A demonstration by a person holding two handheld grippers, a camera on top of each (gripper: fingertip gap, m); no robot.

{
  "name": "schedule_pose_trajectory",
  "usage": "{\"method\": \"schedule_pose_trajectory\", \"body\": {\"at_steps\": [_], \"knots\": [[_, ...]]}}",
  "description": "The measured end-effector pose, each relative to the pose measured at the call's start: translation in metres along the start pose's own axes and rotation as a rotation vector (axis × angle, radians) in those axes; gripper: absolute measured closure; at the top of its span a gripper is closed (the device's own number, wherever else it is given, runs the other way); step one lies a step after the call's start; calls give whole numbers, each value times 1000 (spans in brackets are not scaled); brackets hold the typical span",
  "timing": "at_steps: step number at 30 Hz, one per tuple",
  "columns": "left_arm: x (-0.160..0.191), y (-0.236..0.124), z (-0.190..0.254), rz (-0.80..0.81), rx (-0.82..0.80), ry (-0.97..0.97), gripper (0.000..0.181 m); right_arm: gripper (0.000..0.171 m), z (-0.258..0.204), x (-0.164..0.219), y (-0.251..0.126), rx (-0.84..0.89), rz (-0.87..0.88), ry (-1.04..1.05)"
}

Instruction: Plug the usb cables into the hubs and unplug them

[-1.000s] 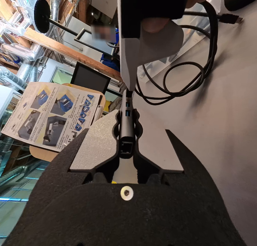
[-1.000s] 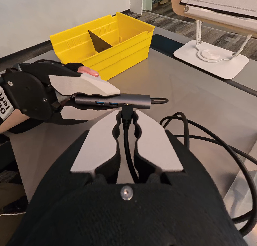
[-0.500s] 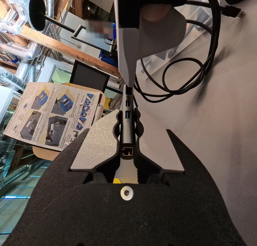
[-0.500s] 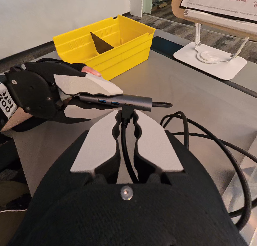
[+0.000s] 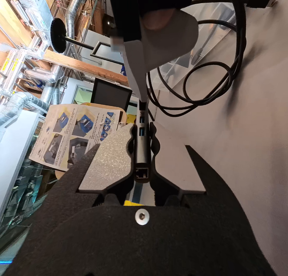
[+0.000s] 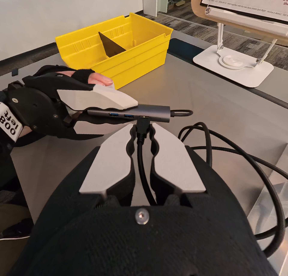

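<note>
The right hand-held gripper (image 6: 142, 128) is clamped on a black USB plug (image 6: 142, 123), its tip at a side port of the grey hub (image 6: 149, 110). The left hand-held gripper (image 6: 109, 114) pinches the hub's other end, likely steadying it above the table (image 6: 194, 96). A yellow bin (image 6: 132, 62) sits beyond.

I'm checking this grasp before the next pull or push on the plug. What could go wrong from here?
1. The left gripper clamps only one end of the slim grey metal hub, held off the table; force at the black USB plug near the other end could twist it loose.
2. The looped black cable on the grey table could snag.
</note>
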State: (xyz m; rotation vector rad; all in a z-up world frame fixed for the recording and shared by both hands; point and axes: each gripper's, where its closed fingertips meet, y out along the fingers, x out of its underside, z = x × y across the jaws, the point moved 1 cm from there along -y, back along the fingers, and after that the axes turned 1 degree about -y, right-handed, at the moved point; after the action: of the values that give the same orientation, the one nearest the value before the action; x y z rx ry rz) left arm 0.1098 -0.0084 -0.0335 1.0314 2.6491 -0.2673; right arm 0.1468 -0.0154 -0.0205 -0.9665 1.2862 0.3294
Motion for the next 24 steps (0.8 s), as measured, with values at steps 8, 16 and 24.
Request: {"method": "schedule_pose_trajectory", "body": {"at_steps": [8,16,24], "knots": [[13,5,2,-119,25,-7,164,153,0,1,6,106,-14,-67],[5,3,-4,-49,9,-72,165,154,-1,-5,1,97,45,-71],[-2,0,-17,20,76,-456,139,154,22,-13,-12,217,179,-74]]}}
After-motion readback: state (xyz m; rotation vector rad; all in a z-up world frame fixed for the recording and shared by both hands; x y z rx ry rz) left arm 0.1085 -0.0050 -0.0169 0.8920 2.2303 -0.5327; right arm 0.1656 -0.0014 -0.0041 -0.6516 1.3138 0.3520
